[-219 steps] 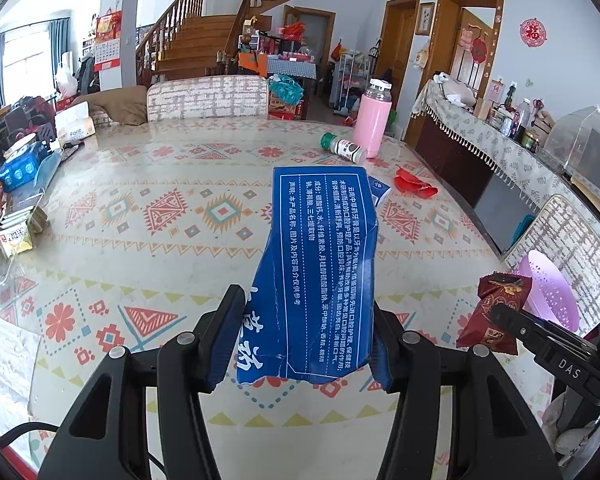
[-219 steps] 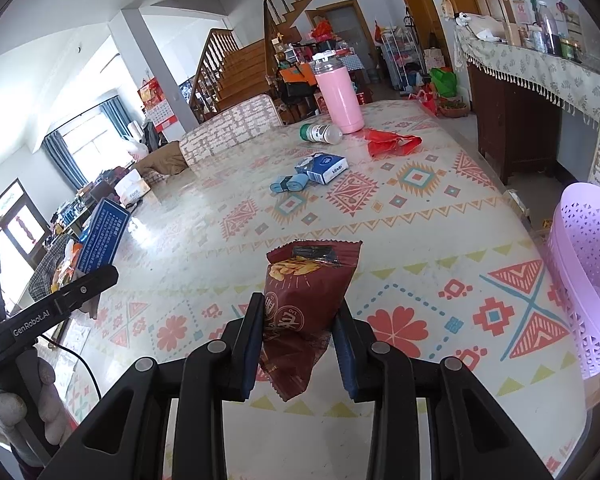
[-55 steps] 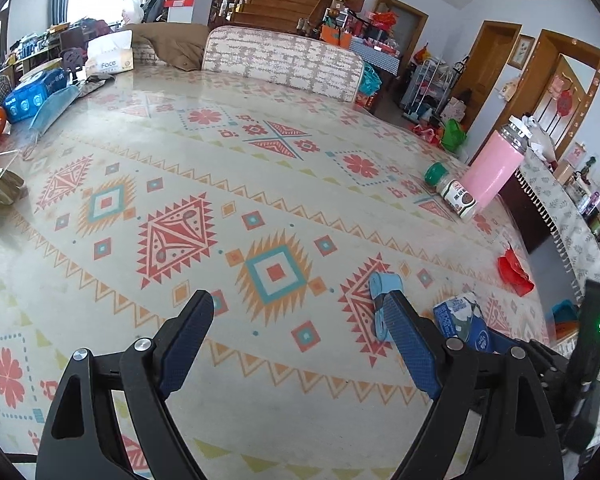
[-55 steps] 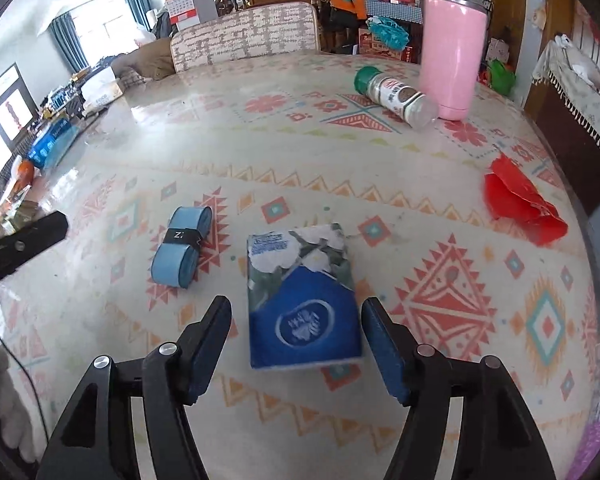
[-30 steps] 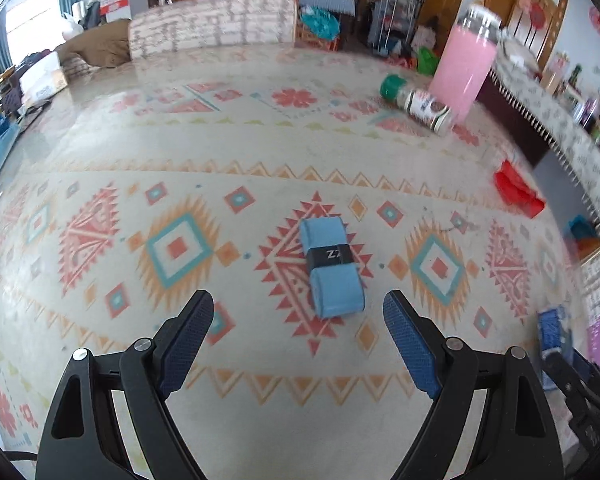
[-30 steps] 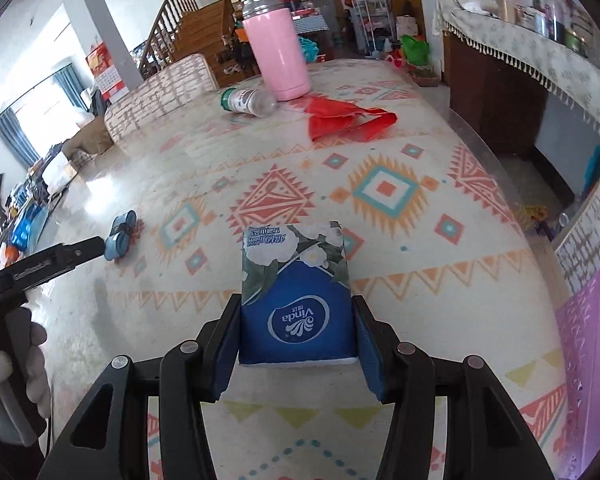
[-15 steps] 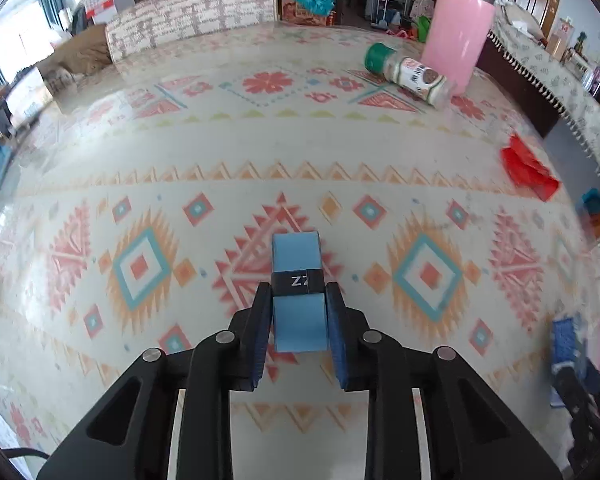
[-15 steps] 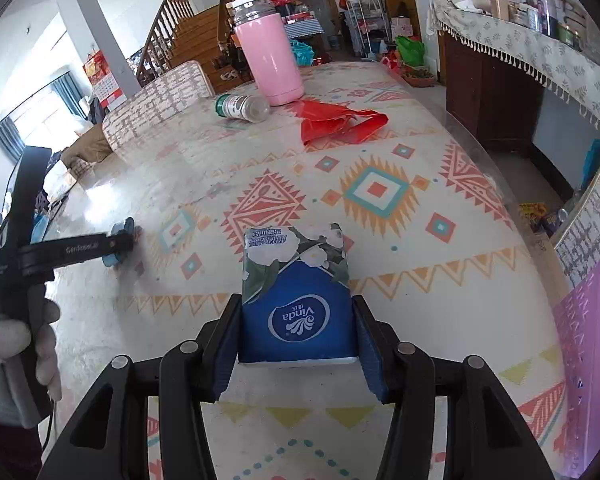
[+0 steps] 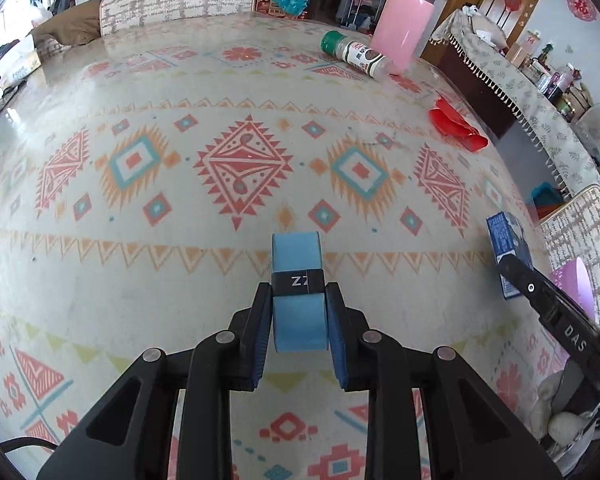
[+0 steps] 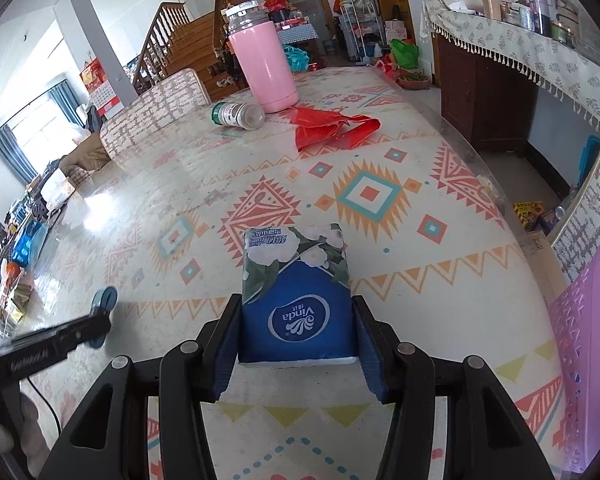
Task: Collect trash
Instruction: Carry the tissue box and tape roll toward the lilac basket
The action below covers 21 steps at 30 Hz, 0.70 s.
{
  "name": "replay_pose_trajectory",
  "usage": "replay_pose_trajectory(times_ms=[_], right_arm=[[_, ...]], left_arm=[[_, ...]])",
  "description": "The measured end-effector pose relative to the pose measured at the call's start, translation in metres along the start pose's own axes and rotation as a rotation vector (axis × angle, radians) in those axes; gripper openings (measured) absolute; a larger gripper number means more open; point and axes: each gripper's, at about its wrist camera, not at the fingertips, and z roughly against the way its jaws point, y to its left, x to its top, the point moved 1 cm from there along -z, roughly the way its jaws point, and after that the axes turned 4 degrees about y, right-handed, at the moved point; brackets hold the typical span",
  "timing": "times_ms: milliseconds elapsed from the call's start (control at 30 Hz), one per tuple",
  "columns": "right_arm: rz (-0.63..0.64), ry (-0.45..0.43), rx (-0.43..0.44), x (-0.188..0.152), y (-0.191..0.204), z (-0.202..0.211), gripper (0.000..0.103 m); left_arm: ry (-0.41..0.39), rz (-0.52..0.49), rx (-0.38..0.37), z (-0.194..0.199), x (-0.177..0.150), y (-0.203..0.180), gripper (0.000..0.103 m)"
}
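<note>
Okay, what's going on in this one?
A person is clearing trash off a patterned table with a handheld gripper in each hand. The left gripper is clamped on a light blue roll with a black band. The right gripper is clamped on a blue Vinda tissue pack. A pink perforated basket stands at the table's right edge. A red plastic bag and a fallen green-capped bottle lie uncollected beside a pink flask.

A large table (image 10: 452, 152) under a glossy patterned cloth fills the room. A wooden staircase (image 10: 172, 36) rises behind an upholstered chair (image 10: 156, 116). Daylight enters a curtained window (image 10: 40, 120) at the left; a fringed sideboard (image 10: 500, 64) lines the right wall.
</note>
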Motion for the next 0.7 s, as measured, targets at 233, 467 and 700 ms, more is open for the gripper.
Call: replay_pose_trajectory(times_ms=[233,467,700], right_arm=[[0.007,-0.02,-0.017,-0.001,0.003,0.002,0.057],[0.009,-0.025,-0.019,-0.002,0.004,0.002,0.057],[0.01,-0.043,-0.013,-0.003,0.004,0.006,0.057]], left_arm=[[-0.007,0.009,-0.005,-0.002,-0.005,0.002,0.025],[-0.029,0.005,0.007,-0.001,-0.008,0.0,0.025],[-0.069,0.032,0.042,0.006,-0.014,0.0,0.025]])
